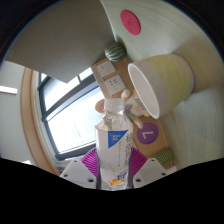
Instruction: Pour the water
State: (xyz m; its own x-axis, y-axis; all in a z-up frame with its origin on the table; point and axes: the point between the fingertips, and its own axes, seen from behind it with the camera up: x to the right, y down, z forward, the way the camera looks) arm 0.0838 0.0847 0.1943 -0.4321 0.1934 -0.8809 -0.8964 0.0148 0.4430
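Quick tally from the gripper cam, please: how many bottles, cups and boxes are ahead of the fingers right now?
Bottles: 1, the clear water bottle held between the pink pads of the gripper
Cups: 1, the cream paper cup lying on its side
Boxes: 1, the brown cardboard box
Total: 3

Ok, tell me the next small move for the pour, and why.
Probably tip the bottle a little further toward the cup. The fingers press on the bottle from both sides, its cap end points up toward the cup's open mouth, and no water shows leaving it yet.
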